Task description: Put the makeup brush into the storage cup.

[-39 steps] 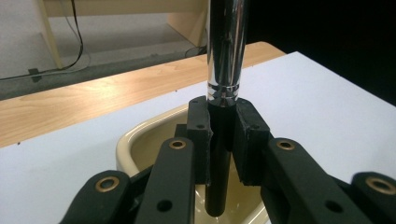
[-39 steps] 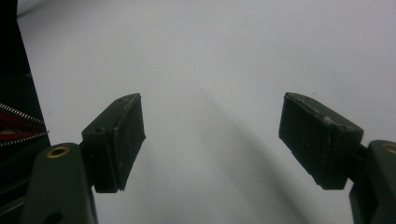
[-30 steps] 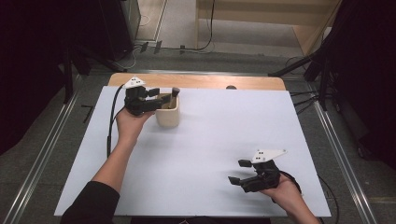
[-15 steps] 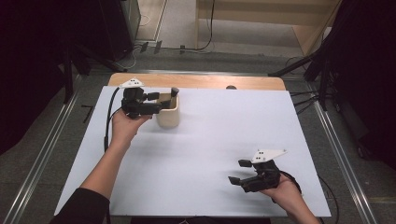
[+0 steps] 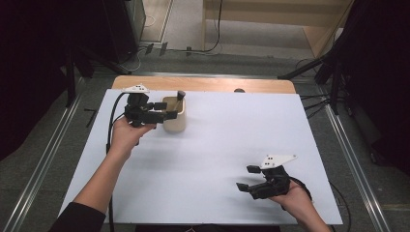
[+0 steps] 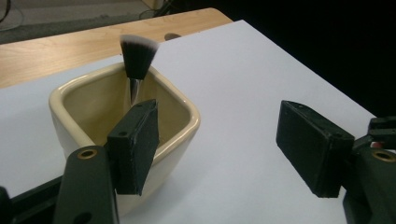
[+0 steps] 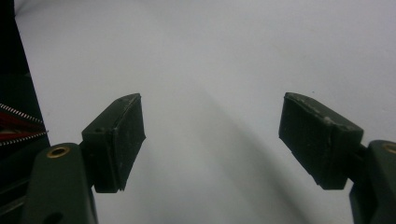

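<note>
A cream square cup point(image 5: 175, 121) stands at the far left of the white board. A black makeup brush point(image 5: 180, 96) leans in its far corner, bristles up point(image 6: 137, 58). My left gripper point(image 5: 167, 110) is level at the cup's left side and points at it. Its jaws have just been opening and stand open with nothing gripped. In the left gripper view point(image 6: 219, 144) the cup point(image 6: 184, 121) sits beyond the left jaw and bare board lies in the gap. My right gripper point(image 5: 244, 178) rests open at the near right, over bare board point(image 7: 210, 140).
The white board point(image 5: 217, 145) covers a wooden table whose far edge point(image 5: 208, 84) shows behind it. Metal rails point(image 5: 345, 145) run along both sides of the floor, and dark stands and cables lie beyond the table.
The left gripper has drawn back a little from over the cup toward the near side, leaving the brush standing in the cup. The right gripper has kept still.
</note>
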